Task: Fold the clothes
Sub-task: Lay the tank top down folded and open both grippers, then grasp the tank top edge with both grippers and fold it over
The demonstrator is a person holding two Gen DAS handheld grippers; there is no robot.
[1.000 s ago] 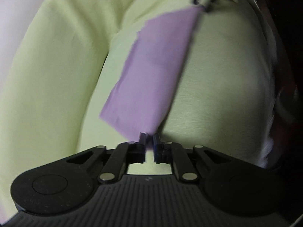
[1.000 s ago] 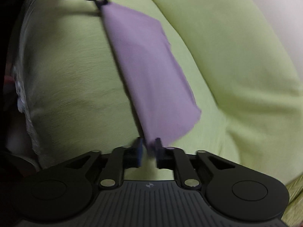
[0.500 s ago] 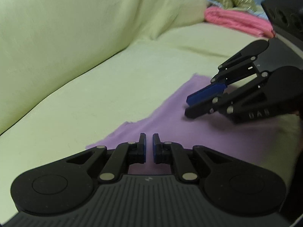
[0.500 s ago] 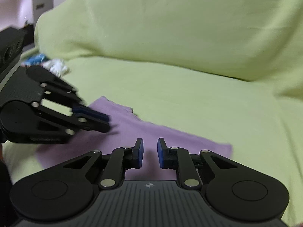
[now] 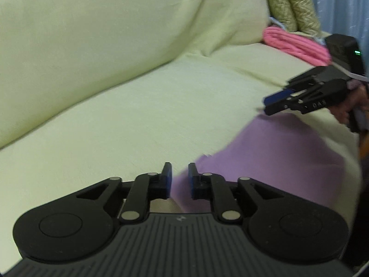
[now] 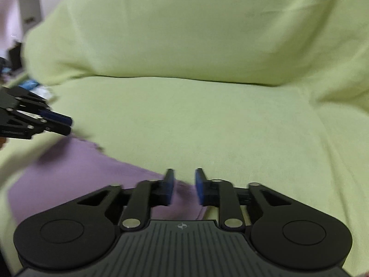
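Flat lilac cloth point(image 5: 265, 161) at lower right on pale green sofa cover point(image 5: 138, 115); my left gripper point(image 5: 179, 181) and right gripper point(image 6: 183, 185) opening, empty; seat bare upper left

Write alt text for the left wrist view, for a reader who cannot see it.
A purple cloth lies flat on a pale green sofa seat, with the left tool just above its near corner, jaws opening and nothing gripped. The right tool hovers at the cloth's far edge, held by a hand. Pink fabric and a patterned cushion sit behind.
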